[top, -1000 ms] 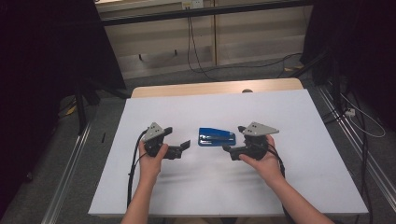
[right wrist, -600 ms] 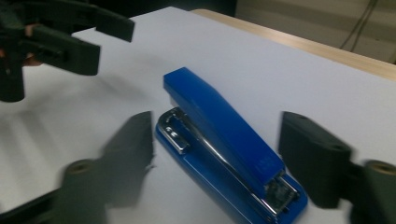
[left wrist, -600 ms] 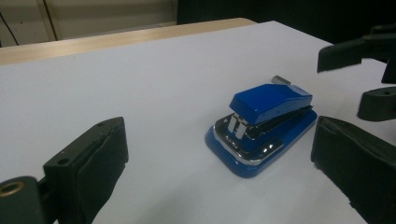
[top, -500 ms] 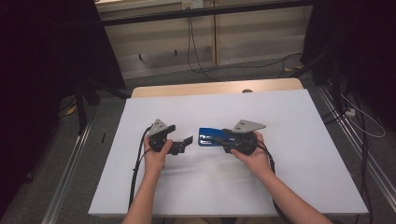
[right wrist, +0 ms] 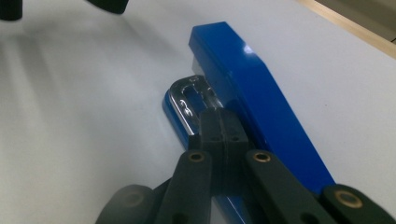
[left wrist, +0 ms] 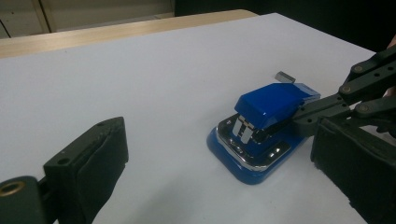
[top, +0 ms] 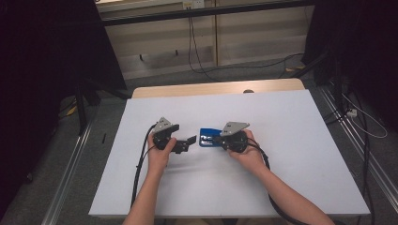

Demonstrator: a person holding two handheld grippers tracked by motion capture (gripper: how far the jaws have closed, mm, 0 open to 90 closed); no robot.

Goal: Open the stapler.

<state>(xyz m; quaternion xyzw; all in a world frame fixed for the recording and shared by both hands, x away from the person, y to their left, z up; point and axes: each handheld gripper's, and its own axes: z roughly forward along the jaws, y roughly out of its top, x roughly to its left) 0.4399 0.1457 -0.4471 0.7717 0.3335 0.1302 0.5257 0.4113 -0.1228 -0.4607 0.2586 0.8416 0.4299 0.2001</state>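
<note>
A blue stapler [top: 208, 138] lies flat in the middle of the white table [top: 291, 154]. My right gripper [top: 218, 140] is at its right end, shut. In the right gripper view its closed jaws [right wrist: 218, 122] rest on the shiny metal plate of the stapler [right wrist: 252, 84], under the blue top arm. Nothing sits between the two pads. The left gripper [top: 190, 140] is just left of the stapler, open and apart from it. The left gripper view has the stapler [left wrist: 266, 121] ahead between its wide jaws, with the right gripper [left wrist: 306, 114] reaching into the stapler's mouth.
A small grey metal piece [left wrist: 283, 76] lies on the table just behind the stapler. A wooden strip [top: 216, 88] runs along the table's far edge. Cables [top: 366, 126] trail on the floor to the right, and each gripper's cable runs back along the forearm.
My right gripper has moved left up to the stapler, and its jaws now sit in the stapler's mouth. The left gripper has shifted only slightly.
</note>
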